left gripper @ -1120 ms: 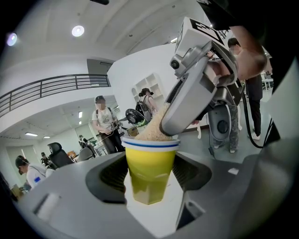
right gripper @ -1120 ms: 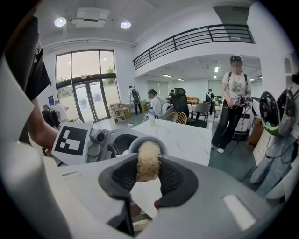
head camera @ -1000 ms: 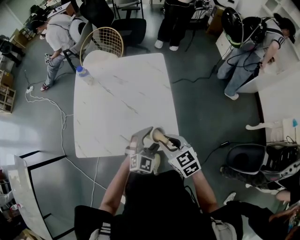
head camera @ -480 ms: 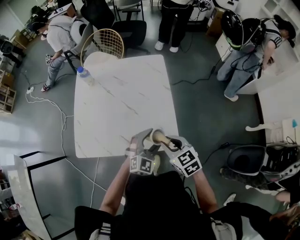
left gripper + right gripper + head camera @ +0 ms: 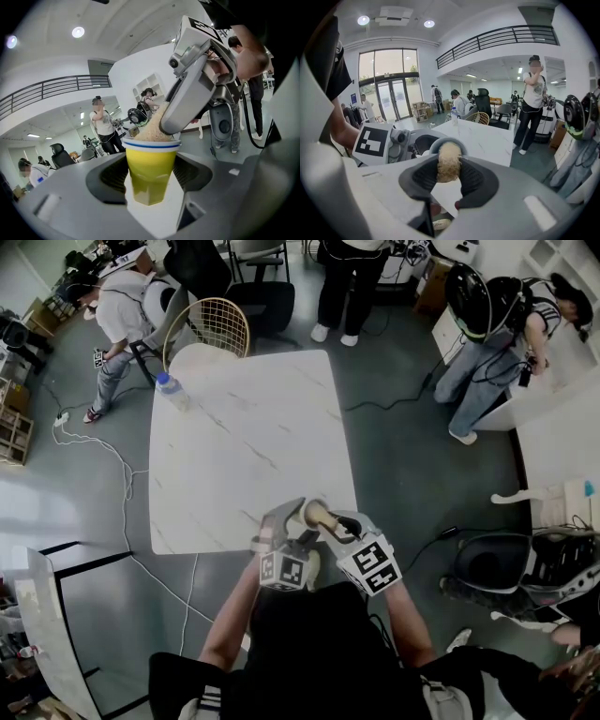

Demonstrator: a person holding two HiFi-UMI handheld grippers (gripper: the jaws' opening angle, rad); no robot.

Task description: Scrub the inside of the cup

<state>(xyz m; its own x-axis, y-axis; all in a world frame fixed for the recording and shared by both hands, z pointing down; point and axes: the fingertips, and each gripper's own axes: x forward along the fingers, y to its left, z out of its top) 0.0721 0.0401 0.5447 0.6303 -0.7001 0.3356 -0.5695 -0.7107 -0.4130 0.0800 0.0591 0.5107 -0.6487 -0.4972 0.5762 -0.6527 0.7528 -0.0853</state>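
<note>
A yellow cup [image 5: 151,164] with a white rim and a blue stripe stands upright between the jaws of my left gripper [image 5: 150,180], which is shut on its sides. My right gripper [image 5: 449,176] is shut on a tan, fibrous scrubber [image 5: 449,161]. The scrubber's tip [image 5: 153,131] sits in the cup's mouth, and the cup's rim [image 5: 435,145] rings it in the right gripper view. In the head view both grippers meet over the table's near edge, left gripper [image 5: 284,538] beside right gripper [image 5: 342,529], with the scrubber [image 5: 316,514] between them. The cup's inside is hidden.
The white marble table [image 5: 244,446] stretches away from me, with a water bottle [image 5: 168,389] at its far left corner. A wicker chair [image 5: 212,326] stands behind it. Several people stand around, and cables [image 5: 94,442] lie on the grey floor.
</note>
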